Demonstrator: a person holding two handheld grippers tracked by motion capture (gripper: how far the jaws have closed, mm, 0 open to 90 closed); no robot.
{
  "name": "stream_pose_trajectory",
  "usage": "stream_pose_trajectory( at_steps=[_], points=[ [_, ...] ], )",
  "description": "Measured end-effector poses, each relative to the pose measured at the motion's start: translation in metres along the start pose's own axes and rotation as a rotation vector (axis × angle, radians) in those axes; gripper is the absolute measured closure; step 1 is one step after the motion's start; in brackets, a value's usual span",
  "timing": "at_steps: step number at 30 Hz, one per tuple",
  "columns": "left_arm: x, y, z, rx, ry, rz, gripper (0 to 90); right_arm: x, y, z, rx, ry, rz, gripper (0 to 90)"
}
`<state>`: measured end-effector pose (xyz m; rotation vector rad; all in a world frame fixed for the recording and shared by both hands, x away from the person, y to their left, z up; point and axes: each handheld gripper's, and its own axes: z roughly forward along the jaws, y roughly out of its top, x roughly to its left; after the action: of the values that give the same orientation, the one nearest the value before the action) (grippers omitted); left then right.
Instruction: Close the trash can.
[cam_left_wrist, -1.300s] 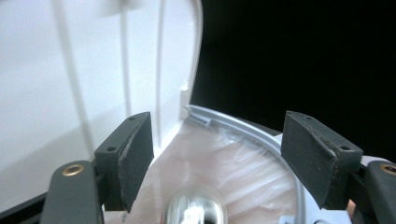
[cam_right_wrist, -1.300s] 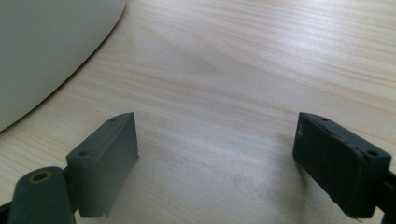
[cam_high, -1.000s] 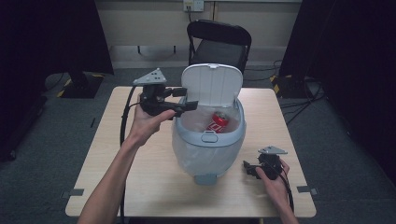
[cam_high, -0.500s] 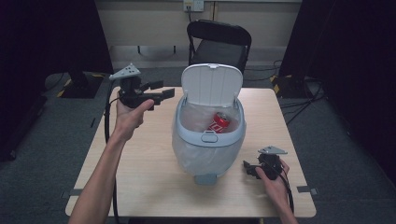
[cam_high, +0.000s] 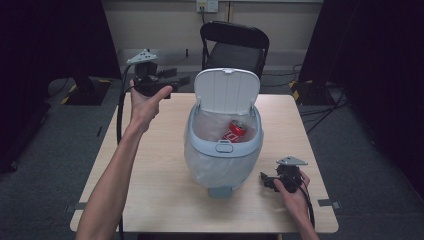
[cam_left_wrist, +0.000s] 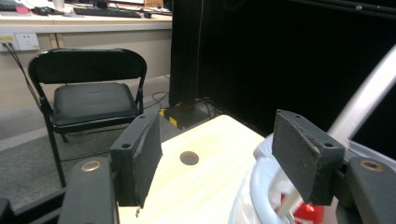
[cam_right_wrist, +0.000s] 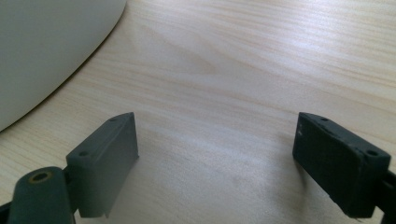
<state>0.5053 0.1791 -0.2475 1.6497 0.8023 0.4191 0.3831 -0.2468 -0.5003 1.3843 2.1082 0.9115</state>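
Note:
A pale blue bin (cam_high: 222, 160) lined with a clear bag stands mid-table with its white lid (cam_high: 226, 92) tipped up. A red can (cam_high: 236, 131) lies inside it. My left gripper (cam_high: 182, 77) is held in the air over the table's far left edge, left of the lid, pointing right. In the left gripper view its jaws (cam_left_wrist: 219, 154) stand open and empty, with the bin's rim and the red can (cam_left_wrist: 308, 213) at lower right. My right gripper (cam_high: 264, 180) rests low on the table by the bin's front right. Its jaws (cam_right_wrist: 215, 158) are open over bare wood.
The wooden table (cam_high: 160, 190) has bare surface to the left and front of the bin. A black folding chair (cam_high: 235, 45) stands behind the far edge. Cables and dark curtains lie around the table. The bin's wall (cam_right_wrist: 46, 51) is close on the right gripper's left.
My left hand has drawn back from above the bin's rim, leftward and toward the table's far edge. The right hand has stayed put.

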Motion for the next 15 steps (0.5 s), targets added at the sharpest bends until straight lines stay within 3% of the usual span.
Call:
stream_pose_trajectory(
  at_steps=[4, 5, 6, 10, 12, 13, 15],
  points=[
    [0.008, 0.003, 0.013, -0.007, -0.036, -0.002, 34.4, 0.0, 0.0, 0.0, -0.001, 0.0, 0.002, 12.8],
    [0.01, 0.005, 0.018, -0.004, -0.075, -0.021, 34.5, 0.0, 0.0, 0.0, -0.001, 0.0, 0.002, 12.8],
    [0.01, 0.005, 0.018, -0.004, -0.075, -0.021, 34.5, 0.0, 0.0, 0.0, -0.001, 0.0, 0.002, 12.8],
    [0.0, 0.008, 0.025, 0.011, -0.158, -0.003, 33.6, 0.0, 0.0, 0.0, -0.001, 0.0, 0.002, 12.8],
    [-0.002, 0.008, 0.025, 0.016, -0.174, 0.006, 33.5, 0.0, 0.0, 0.0, 0.0, 0.0, 0.0, 12.8],
    [-0.005, 0.007, 0.024, 0.017, -0.199, 0.011, 38.2, 0.0, 0.0, 0.0, 0.0, 0.0, 0.0, 12.8],
    [-0.007, 0.006, 0.023, 0.019, -0.22, 0.013, 36.6, 0.0, 0.0, 0.0, 0.0, 0.0, 0.0, 12.8]
  ],
)
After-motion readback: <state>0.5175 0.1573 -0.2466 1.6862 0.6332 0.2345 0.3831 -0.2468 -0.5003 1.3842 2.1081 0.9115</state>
